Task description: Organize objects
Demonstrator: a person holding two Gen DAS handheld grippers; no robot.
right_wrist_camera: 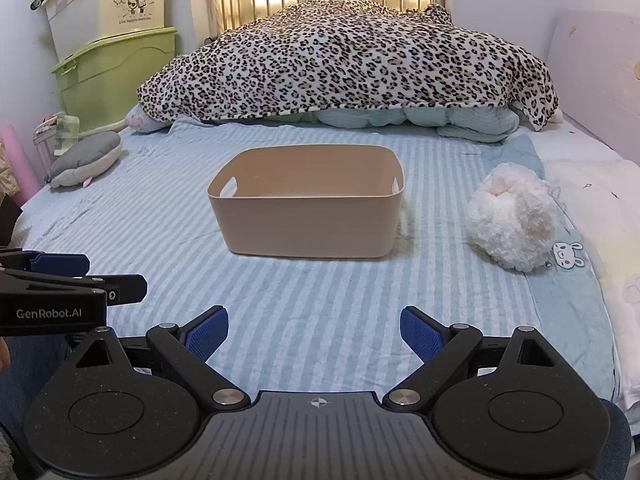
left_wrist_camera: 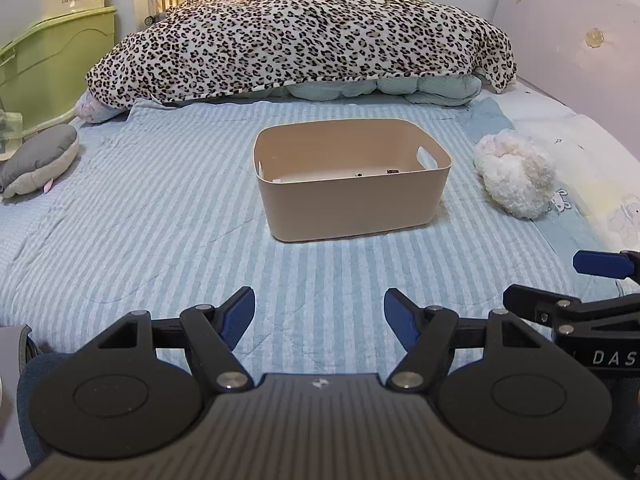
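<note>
A tan plastic basket [left_wrist_camera: 352, 196] [right_wrist_camera: 308, 220] with handle slots stands in the middle of a blue striped bed. A fluffy white plush [left_wrist_camera: 516, 172] [right_wrist_camera: 512, 220] lies to its right. A grey and white plush [left_wrist_camera: 40, 158] [right_wrist_camera: 86, 158] lies at the bed's left edge. My left gripper [left_wrist_camera: 319, 314] is open and empty, low over the bed in front of the basket. My right gripper [right_wrist_camera: 314, 334] is open and empty, beside the left one, also well short of the basket. Two small dark bits lie on the basket floor.
A leopard-print blanket [left_wrist_camera: 304, 36] [right_wrist_camera: 348, 60] is heaped over light blue bedding at the far end. Green and cream storage bins [right_wrist_camera: 108, 44] stand at the far left. A white pillow [right_wrist_camera: 600, 208] and pink headboard [left_wrist_camera: 580, 40] run along the right.
</note>
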